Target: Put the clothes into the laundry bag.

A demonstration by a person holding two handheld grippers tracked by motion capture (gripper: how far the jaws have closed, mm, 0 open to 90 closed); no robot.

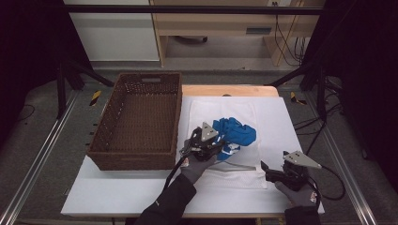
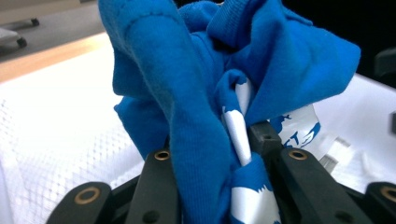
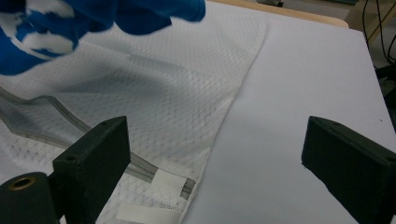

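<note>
A crumpled blue garment (image 1: 235, 131) with white print hangs bunched over a white mesh laundry bag (image 1: 225, 117) on the white table top. My left gripper (image 1: 217, 149) is shut on a fold of the blue garment (image 2: 196, 107), which rises between its jaws. The mesh bag (image 3: 154, 93) lies flat, with a grey zipper strip along its near edge. My right gripper (image 1: 266, 170) stands open at the bag's near right corner, its jaws wide apart over bag edge and bare table (image 3: 299, 84). The garment (image 3: 60, 28) hangs at the top left of the right gripper view.
A brown wicker basket (image 1: 137, 157) stands on the left of the table, right beside the left hand. The white board's (image 1: 117, 197) near edge runs below both hands. Beyond the table are a wooden strip, floor rails and furniture.
</note>
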